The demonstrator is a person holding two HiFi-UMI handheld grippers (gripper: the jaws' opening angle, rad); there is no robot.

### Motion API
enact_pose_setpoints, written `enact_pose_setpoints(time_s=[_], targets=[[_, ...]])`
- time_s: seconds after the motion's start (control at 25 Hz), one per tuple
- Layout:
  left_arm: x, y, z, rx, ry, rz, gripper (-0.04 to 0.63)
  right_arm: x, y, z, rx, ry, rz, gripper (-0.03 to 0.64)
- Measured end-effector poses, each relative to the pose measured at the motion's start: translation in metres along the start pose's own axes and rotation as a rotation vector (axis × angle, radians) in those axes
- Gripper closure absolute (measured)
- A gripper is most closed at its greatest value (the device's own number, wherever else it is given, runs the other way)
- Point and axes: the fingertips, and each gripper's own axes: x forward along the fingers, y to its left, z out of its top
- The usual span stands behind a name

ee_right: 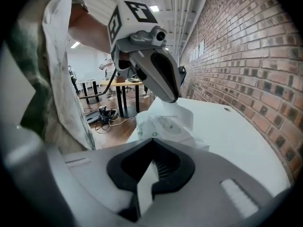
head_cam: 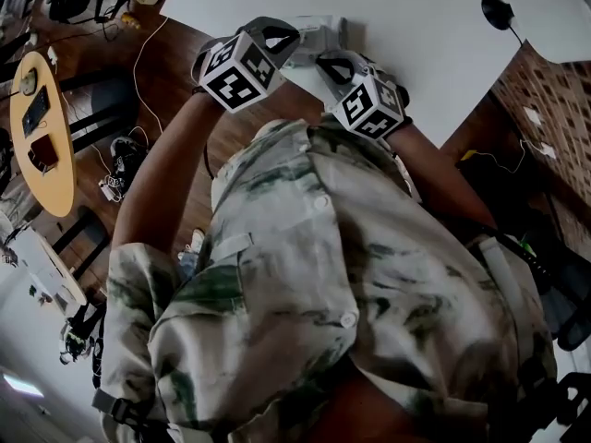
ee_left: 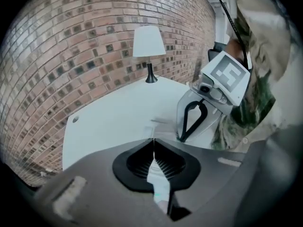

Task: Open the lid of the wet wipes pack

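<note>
**A:** Head view first. Where is it?

**B:** The wet wipes pack (head_cam: pixel 319 31) lies on the white table (head_cam: pixel 416 26), right at the table's near edge. The left gripper (head_cam: pixel 295 42) and the right gripper (head_cam: pixel 321 60) meet over it from either side. The marker cubes hide most of it.

**A:** And the left gripper view?

**B:** The left gripper (ee_left: pixel 153 143) has its jaws pressed together. A white sliver with a teal mark sits nipped between them, and I take that for the pack's (ee_left: pixel 158 187) film end. The right gripper (ee_left: pixel 182 135) stands just beside, over the same table edge.

**A:** Right gripper view?

**B:** The right gripper (ee_right: pixel 151 145) has its jaws together too (the pale strip behind the tips could be pack or table, I can't tell). The pack (ee_right: pixel 147 123) lies just ahead of those tips at the table's (ee_right: pixel 227 131) near edge. Its long axis runs away toward the left gripper (ee_right: pixel 171 98), which bears on the far end. It's white crinkled film with a small green mark. The pale oval lid (ee_right: pixel 170 125) on top lies flat, apparently still closed.

**A:** So which one lifts?

**B:** The right, I'd judge. It's nearer the lid and looks free, but its jaws must part first.
</note>
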Motion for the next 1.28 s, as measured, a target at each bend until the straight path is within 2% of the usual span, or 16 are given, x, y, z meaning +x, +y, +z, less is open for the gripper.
enact_pose_setpoints(time_s=[0.52,0.76,1.04,1.16,1.28], targets=[[0.019,0.068,0.011,-0.180,-0.020,0.061,0.572,-0.003,0.000,0.000,0.034,-0.028,0.047,0.620],[0.036,0.079,0.004,-0.284,-0.014,0.038,0.563,-0.007,0.002,0.000,0.045,-0.047,0.063,0.620],[0.054,0.086,-0.009,-0.378,-0.023,0.055,0.558,-0.006,0.001,0.000,0.039,-0.067,0.064,0.619],[0.062,0.084,-0.017,-0.380,0.002,0.063,0.592,-0.005,0.002,0.000,0.009,-0.066,0.057,0.620],[0.069,0.079,-0.018,-0.385,-0.010,0.060,0.594,-0.005,0.003,-0.001,-0.030,-0.064,0.043,0.618]])
